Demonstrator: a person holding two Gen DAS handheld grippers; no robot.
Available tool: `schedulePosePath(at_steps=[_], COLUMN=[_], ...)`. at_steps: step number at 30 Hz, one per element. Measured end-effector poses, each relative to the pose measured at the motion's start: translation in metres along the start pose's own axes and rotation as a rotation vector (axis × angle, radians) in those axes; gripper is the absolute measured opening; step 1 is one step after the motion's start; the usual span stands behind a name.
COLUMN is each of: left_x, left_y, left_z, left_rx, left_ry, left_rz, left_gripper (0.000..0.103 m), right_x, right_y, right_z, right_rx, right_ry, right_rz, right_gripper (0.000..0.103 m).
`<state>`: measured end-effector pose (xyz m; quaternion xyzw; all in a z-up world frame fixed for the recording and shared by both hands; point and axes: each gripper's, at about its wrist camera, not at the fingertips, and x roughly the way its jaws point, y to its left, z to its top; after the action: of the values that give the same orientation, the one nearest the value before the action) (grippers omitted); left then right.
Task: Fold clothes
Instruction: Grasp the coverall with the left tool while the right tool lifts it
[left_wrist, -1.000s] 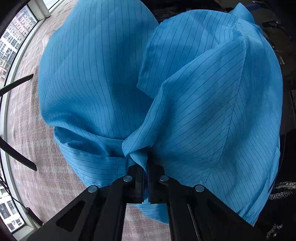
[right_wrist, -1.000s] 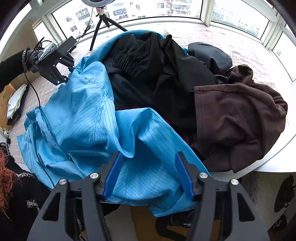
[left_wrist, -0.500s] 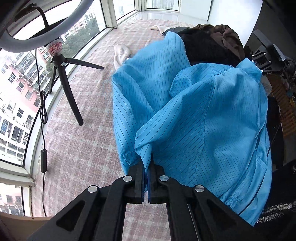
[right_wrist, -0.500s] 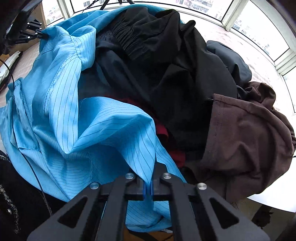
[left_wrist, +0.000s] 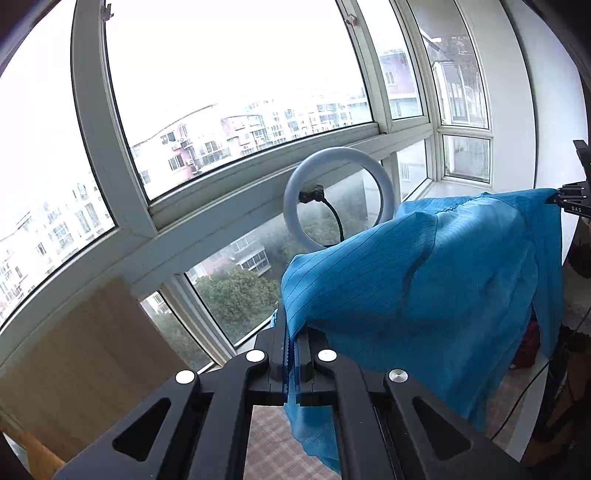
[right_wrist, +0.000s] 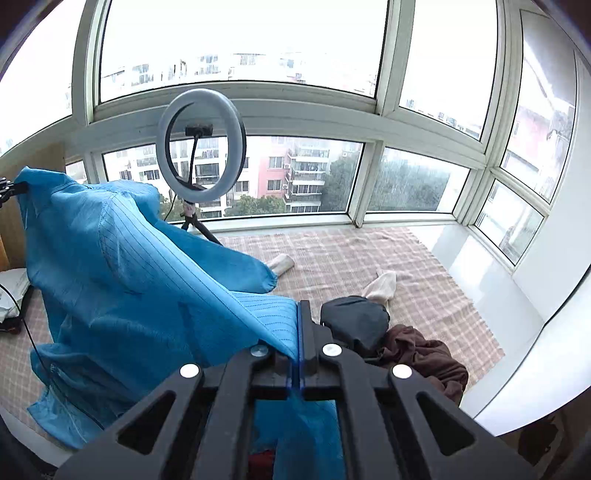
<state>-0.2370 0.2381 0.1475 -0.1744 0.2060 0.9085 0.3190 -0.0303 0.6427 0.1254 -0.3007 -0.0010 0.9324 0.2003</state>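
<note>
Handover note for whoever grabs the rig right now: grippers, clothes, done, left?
Left hand-held gripper: shut on an edge of the blue garment.
Right hand-held gripper: shut on another edge of it.
The garment hangs in the air between the two, above the checked mat.
Dark garment and brown garment lie bunched on the mat, unfolded.
Done: garment picked up. No fold made yet.
Left: probably lay it flat, fold it, then the rest.

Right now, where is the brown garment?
Right wrist view, lower right: the brown garment lies crumpled on the plaid blanket, against the dark garment, right of the right gripper.
</note>
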Motion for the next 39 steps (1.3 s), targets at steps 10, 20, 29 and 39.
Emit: schedulePosePath(at_steps=[10, 20, 29, 39], left_x=[-0.209, -0.325, -0.307, -0.091], left_y=[0.062, 0.055, 0.084, 0.147], left_z=[0.052, 0.047, 0.049, -0.019], left_rx=[-0.041, 0.01, 0.028, -0.032], left_ry=[-0.155, -0.217, -0.119, 0.152], left_rz=[0.397, 0.607, 0.66, 0.5], left_gripper=[0.001, 0.001, 0.003, 0.003], right_x=[-0.147, -0.228, -0.22, -0.014], right_y=[0.07, 0.117, 0.145, 0.212], right_z=[0.142, 0.147, 0.153, 0.147], right_rx=[-0.05, -0.12, -0.185, -0.272], right_ry=[-0.379, -0.515, -0.529, -0.254], right_rz=[0.177, 0.256, 0.212, 0.073], right_gripper=[0.001, 0.001, 0.001, 0.001])
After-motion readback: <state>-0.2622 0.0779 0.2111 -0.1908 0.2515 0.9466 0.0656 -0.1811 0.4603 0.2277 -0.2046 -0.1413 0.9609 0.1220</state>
